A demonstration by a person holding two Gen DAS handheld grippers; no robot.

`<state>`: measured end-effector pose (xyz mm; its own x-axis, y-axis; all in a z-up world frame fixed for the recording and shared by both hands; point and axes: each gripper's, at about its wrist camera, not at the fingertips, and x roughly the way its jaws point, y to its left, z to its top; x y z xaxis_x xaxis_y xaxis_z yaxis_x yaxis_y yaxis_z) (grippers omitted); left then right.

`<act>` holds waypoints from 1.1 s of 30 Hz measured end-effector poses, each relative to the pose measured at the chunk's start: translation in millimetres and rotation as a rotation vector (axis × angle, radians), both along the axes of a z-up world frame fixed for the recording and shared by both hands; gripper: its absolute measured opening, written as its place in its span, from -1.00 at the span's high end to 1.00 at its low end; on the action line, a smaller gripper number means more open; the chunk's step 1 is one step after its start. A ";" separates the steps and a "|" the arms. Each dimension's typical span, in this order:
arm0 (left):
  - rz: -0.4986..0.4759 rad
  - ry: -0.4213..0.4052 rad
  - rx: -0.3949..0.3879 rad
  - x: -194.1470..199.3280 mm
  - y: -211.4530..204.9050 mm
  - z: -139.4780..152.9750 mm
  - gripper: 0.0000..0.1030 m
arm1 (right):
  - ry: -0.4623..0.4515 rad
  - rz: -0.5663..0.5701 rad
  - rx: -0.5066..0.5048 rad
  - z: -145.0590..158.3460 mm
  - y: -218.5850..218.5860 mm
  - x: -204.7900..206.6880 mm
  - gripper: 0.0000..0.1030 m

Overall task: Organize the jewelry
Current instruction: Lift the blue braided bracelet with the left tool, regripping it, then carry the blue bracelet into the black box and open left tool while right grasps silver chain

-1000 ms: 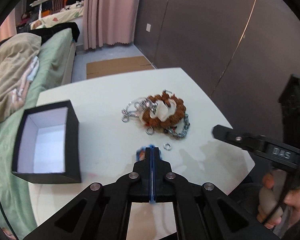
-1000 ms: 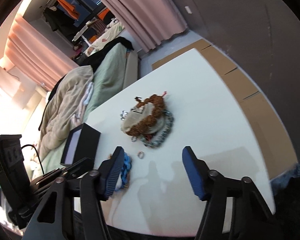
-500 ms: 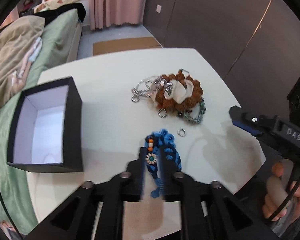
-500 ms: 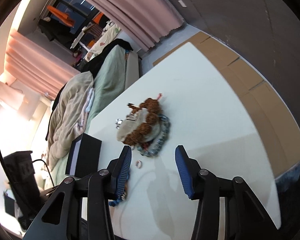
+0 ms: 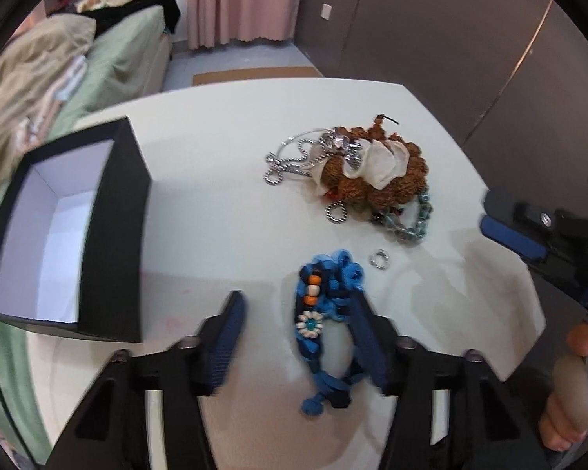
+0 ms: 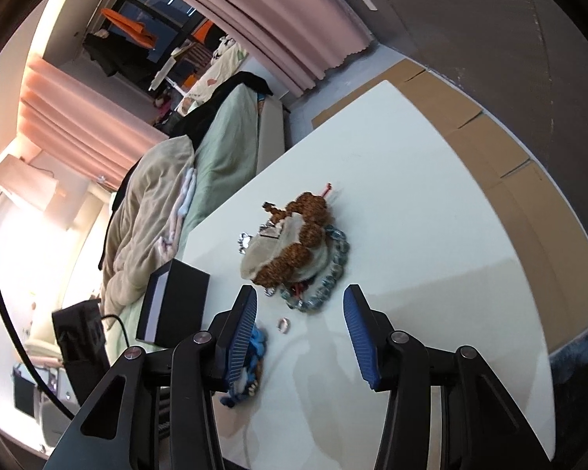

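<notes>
A blue braided bracelet (image 5: 325,313) with orange beads and a white flower charm lies on the white table (image 5: 215,203). My left gripper (image 5: 298,301) straddles it; its jaws are opening and the pads do not press on it, though the bracelet lies against the right finger (image 5: 368,337). A pile of jewelry (image 5: 364,180) with brown beads, silver chains and a teal bracelet sits further back. A small silver ring (image 5: 379,260) lies loose near it. My right gripper (image 6: 302,337) is open and holds nothing; the ring (image 6: 283,324) and the pile (image 6: 294,250) lie beyond it.
An open black box (image 5: 58,235) with a white inside stands at the table's left, also seen as the black box (image 6: 176,301) in the right wrist view. A bed with bedding (image 6: 156,203) runs along the far side. A person's hand (image 5: 576,391) grips the right tool.
The left gripper, shut on the blue bracelet a second ago, has sunk toward the table and spread its jaws; the bracelet now rests on the table. The right gripper narrowed a little.
</notes>
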<state>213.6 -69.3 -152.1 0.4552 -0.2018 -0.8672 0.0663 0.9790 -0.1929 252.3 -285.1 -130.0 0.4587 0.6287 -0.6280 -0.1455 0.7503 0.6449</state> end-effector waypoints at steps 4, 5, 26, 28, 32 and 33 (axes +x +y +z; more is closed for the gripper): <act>-0.023 -0.010 -0.036 -1.2 3.3 3.4 0.79 | -0.049 0.042 -0.044 13.5 16.4 7.8 0.07; -0.021 -0.022 -0.019 -2.0 3.9 5.8 0.79 | -0.057 0.053 -0.052 16.9 20.7 10.7 0.07; 0.115 -0.243 -0.110 -18.7 87.2 89.6 0.79 | -0.121 0.271 -0.386 23.7 119.1 55.1 0.27; 0.124 -0.249 -0.115 -18.9 94.5 92.4 0.79 | -0.111 0.277 -0.436 18.1 124.0 57.0 0.27; 0.142 -0.254 -0.130 -20.9 108.2 92.1 0.79 | -0.117 0.276 -0.571 6.4 131.6 59.1 0.27; 0.146 -0.255 -0.131 -22.0 111.1 91.8 0.79 | -0.118 0.274 -0.590 6.8 131.5 59.5 0.42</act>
<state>191.6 41.8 -60.3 0.6871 -0.2208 -0.6922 -0.0108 0.9495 -0.3137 311.8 -153.6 -123.2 0.4180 0.2981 -0.8581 -0.4261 0.8986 0.1046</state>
